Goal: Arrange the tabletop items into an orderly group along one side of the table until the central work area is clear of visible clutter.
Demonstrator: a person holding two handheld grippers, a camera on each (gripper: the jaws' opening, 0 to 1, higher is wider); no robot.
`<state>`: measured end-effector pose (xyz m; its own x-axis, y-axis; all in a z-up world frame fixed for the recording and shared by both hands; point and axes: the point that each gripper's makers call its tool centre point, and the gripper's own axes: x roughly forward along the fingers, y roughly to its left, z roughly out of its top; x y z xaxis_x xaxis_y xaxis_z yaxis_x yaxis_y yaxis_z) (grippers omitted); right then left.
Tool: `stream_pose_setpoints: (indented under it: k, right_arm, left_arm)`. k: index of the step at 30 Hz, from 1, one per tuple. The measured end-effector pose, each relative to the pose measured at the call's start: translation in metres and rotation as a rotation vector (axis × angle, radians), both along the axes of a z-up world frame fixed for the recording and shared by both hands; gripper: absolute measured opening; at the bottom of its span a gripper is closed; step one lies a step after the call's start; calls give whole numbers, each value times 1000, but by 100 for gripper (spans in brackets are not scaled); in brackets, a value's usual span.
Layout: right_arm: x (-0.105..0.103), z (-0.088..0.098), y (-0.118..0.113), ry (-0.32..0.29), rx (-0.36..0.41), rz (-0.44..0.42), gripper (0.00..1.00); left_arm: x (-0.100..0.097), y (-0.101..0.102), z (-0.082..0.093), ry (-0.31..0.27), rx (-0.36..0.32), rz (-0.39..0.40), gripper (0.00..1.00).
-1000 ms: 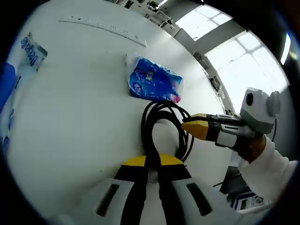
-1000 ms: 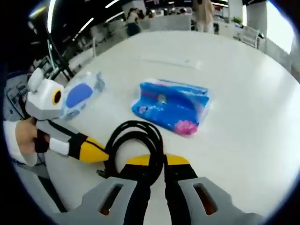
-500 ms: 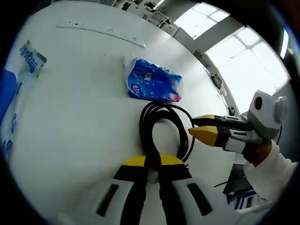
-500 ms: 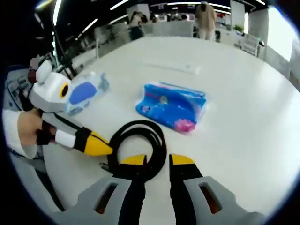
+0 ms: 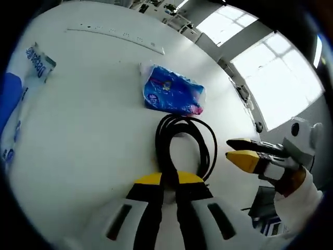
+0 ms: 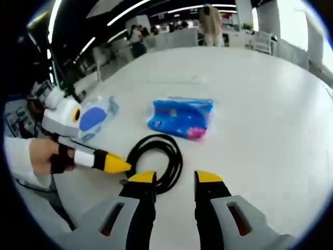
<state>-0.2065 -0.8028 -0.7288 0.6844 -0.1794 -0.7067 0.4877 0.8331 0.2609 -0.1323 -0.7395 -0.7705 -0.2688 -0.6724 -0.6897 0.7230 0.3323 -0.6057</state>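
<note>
Pinching black cable [image 5: 183, 143] in left claw [image 5: 168, 179] to drag it tableside, right claw [image 6: 176, 178] hanging released nearby.

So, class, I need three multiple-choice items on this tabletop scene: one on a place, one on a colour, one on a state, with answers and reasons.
1. Where does the blue packet lie relative to the coiled black cable?
A. Under the coil
B. Beyond it, apart from it
C. Inside the loop

2. What colour are the jaw tips of the right hand-held gripper?
A. Yellow
B. Red
C. Green

3. What is the left hand-held gripper doing?
A. Open over the white table
B. Gripping the packet
C. Shut on the cable

Answers: 1 B, bare table shows between them; 2 A, yellow tips show in both views; 3 C, the cable runs between its closed jaws.
</note>
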Motion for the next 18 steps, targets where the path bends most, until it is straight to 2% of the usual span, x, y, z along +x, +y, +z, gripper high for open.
stream_pose_setpoints:
  k: [8, 13, 15, 17, 18]
  right_arm:
    - [-4, 12, 17, -64, 37, -50, 26]
    - [-9, 11, 30, -71, 65, -31, 25]
    - [-13, 12, 32, -74, 64, -31, 26]
    - [-15, 14, 33, -89, 72, -44, 26]
    - [-16, 15, 33, -92, 74, -46, 26]
  left_arm:
    - [0, -1, 1, -10, 5, 15, 4]
    - [1, -5, 7, -65, -41, -13, 6]
    - [1, -7, 16, -87, -73, -21, 10]
    - [2, -9, 22, -116, -99, -28, 18]
    - [2, -10, 25, -113, -108, -25, 22]
